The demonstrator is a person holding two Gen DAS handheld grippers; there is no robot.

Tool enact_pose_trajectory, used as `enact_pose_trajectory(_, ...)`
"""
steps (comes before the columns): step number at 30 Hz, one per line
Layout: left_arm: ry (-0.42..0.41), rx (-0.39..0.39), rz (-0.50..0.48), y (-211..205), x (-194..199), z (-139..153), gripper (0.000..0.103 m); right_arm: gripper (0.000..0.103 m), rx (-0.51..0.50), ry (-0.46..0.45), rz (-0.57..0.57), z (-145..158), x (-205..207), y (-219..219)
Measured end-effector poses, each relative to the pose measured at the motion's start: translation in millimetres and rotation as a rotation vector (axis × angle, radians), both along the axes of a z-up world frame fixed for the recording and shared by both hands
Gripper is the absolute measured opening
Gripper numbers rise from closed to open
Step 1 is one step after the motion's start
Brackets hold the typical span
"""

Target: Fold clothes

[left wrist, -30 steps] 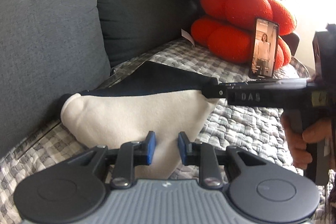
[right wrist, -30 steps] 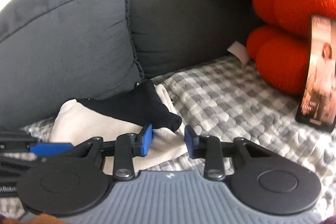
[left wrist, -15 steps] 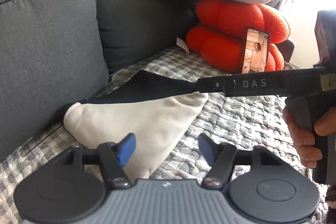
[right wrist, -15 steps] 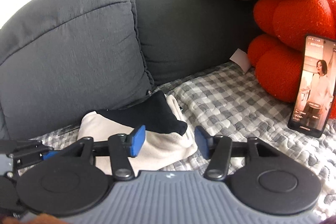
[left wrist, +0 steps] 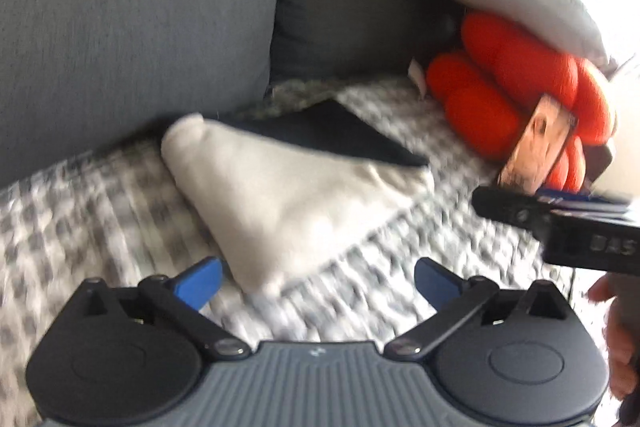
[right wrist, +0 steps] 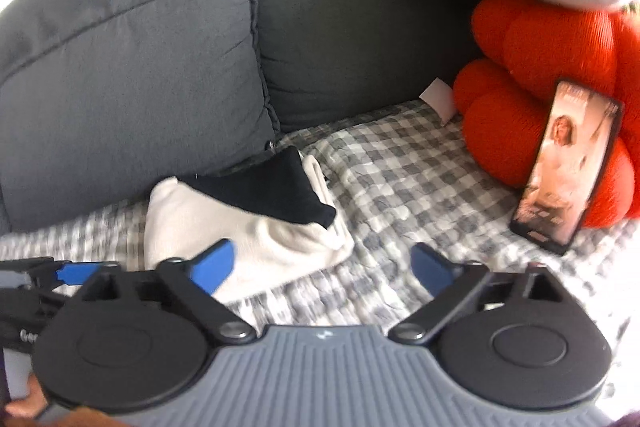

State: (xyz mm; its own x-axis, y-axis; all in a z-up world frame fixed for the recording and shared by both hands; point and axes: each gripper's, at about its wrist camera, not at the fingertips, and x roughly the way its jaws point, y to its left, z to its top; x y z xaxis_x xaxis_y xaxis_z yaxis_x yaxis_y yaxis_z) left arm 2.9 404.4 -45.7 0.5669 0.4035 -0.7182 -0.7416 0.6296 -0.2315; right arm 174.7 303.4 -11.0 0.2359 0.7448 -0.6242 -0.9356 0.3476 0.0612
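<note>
Folded garment (left wrist: 280, 195), cream fleece-like fabric with black panel (left wrist: 332, 135) on top. Roughly triangular bundle, rounded bulge at left end, pointed black corner toward right. Lies flat on grey-white checked quilt (right wrist: 400, 179), back edge against dark grey sofa cushion (right wrist: 132, 87). In right wrist view cream layers show stacked at right edge under black part. Nothing grips it.
</note>
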Motion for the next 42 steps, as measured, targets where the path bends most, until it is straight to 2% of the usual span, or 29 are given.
enact_pose_trajectory(2, 0.043, 0.009, 0.012, -15.2, 5.2, -0.3, 0.103, 0.103, -0.037, -0.069, 0.025, 4.9, -7.9, -8.6)
enact_pose_trajectory(4, 0.052, 0.01, 0.046, -29.0, 6.4, -0.4, 0.103, 0.103, -0.075, -0.127, 0.047, 8.5, -15.4, -16.8)
enact_pose_trajectory(7, 0.106, -0.019, 0.115, -38.1, 8.7, -3.1, 0.103, 0.103, -0.089, -0.163, 0.074, 13.3, -20.7, -29.0)
enact_pose_trajectory(11, 0.119, -0.059, 0.183, -39.5, 3.6, -6.7, 0.103, 0.103, -0.099, -0.178, 0.095, 16.2, -23.8, -39.1)
enact_pose_trajectory(18, 0.118, -0.068, 0.292, -31.9, -6.8, -9.1, 0.103, 0.103, -0.144, -0.166, 0.125, 6.8, -28.7, -25.2)
enact_pose_trajectory(25, 0.144, -0.095, 0.305, -23.5, -5.8, -15.1, 0.103, 0.103, -0.204, -0.184, 0.161, -6.1, -38.7, -10.9)
enact_pose_trajectory(42, 0.151, -0.105, 0.299, -23.1, -4.3, -16.3, 0.103, 0.103, -0.195, -0.18, 0.179, -7.0, -40.5, -11.7)
